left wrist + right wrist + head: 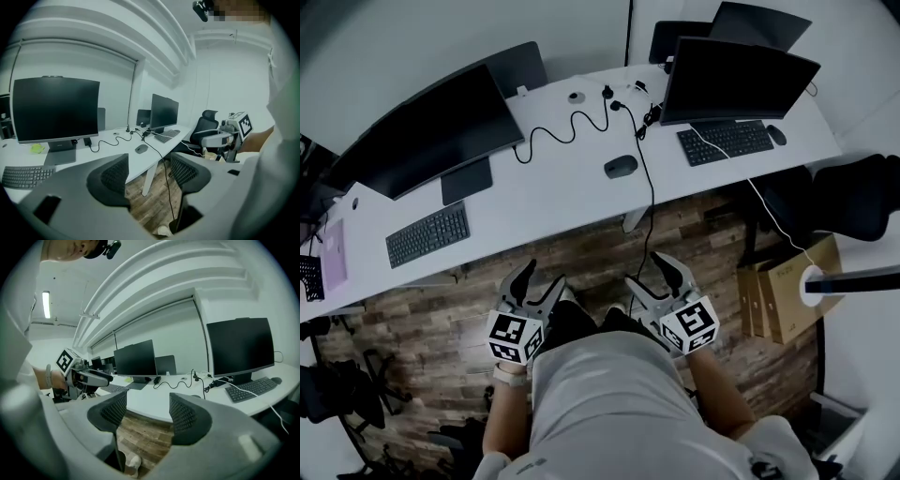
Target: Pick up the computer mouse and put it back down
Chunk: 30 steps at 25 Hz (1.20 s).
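The person stands back from the white surface [553,192], both tools held low by the torso over the wood floor [450,314], short of the surface's front edge. The left tool [538,281] has its jaws well apart w/ nothing btwn them; its own view shows only floor and a hanging black cable [649,183] through the gap. The right tool [653,277] is likewise spread wide and empty, w/ floor seen btwn its jaws. The two tools sit side by side, apart from each other, marker cubes facing up. The computer mouse [621,166], dark and oval, lies flat on the surface approx. midway btwn the left monitor [422,136] and the right monitor [736,80], just beside the cable, which snakes across the top and drops over the front edge. The mouse is well apart from both tools. A left keyboard [428,234] lies in front of the left monitor; a right keyboard [727,141] and a second mouse [776,135] lie under the right monitor. A black office chair [862,192] and cardboard boxes [778,281] stand at the far right, beyond the surface's end.
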Available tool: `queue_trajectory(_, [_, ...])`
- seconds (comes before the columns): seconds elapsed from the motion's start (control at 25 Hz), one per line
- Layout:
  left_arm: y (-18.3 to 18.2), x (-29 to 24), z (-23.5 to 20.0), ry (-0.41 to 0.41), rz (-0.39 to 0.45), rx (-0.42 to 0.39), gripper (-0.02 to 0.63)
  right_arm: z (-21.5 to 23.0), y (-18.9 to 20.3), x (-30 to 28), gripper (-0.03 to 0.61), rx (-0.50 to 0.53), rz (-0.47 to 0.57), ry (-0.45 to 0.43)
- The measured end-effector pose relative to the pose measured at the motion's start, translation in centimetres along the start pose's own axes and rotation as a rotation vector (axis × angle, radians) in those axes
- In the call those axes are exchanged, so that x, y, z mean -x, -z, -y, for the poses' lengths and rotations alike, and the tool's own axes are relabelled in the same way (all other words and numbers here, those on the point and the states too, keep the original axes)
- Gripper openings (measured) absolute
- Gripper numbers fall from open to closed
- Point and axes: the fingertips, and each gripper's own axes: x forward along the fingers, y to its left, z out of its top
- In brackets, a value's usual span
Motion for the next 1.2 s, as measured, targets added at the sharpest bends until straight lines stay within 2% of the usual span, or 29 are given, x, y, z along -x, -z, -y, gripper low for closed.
queue_trajectory(0.32, [-0.2,-3.5,-2.7,0.008,-0.032,0.018,0.267,2.9,-0.7,-4.0,0.285,-0.020,-0.031,-0.003])
queue_trajectory(0.56, [-1.8,-6.4,-7.8,0.029,-0.040,0.035,0.267,4.6,-3.0,-9.5,0.285,-0.003,-0.059,0.001])
queue_trajectory(0.84, [-3.6,-9.6,-13.7,0.090,-0.060,0.028,0.267,5.9,-5.3,-16.2,0.285,0.010,-0.094,0.024])
queue_trajectory(1.2, [-3.6,-12.4,-18.9,0.147,-0.112,0.009,0.267,6.7,-6.3,-23.0,0.285,0.027,-0.154,0.024])
